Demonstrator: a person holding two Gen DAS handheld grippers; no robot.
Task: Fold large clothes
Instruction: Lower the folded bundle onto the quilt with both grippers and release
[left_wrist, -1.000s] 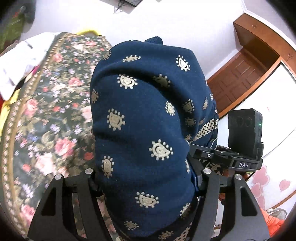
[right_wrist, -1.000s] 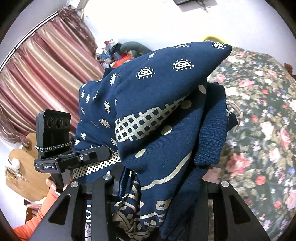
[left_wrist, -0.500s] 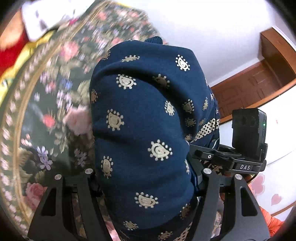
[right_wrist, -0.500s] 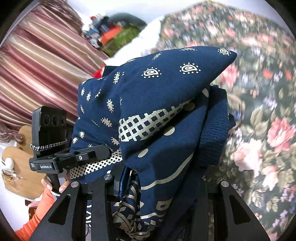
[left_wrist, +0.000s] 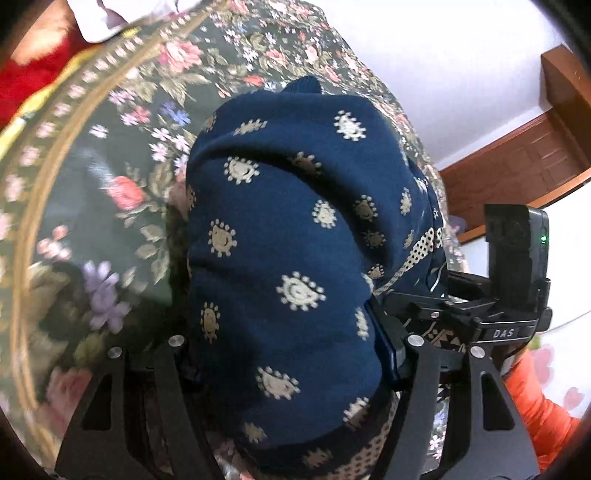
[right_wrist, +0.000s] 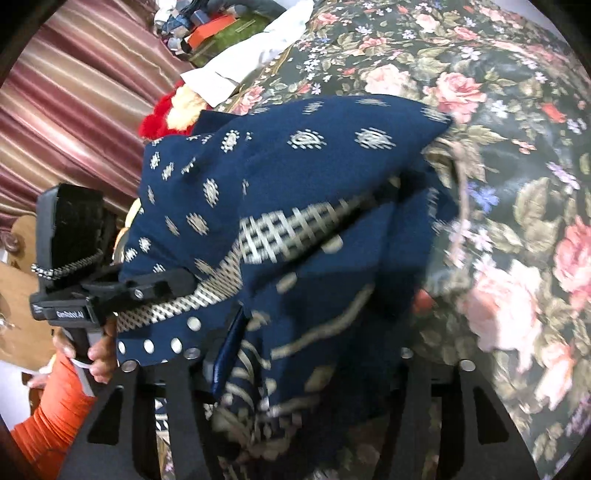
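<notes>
Navy printed garment (left_wrist: 288, 258), bundled thick just above the floral bed (left_wrist: 110, 184), sits clamped in the left gripper (left_wrist: 291, 354) while the right gripper (right_wrist: 306, 354) fingers are opening around it, apparently to set it down.

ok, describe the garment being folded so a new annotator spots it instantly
Start at the dark floral bedspread that fills most of both views. The navy garment is bunched up over it, between both grippers. Unlike the white cloth and red fabric at the bed's edge, it carries small cream paisley motifs and a cream lattice border.
</notes>
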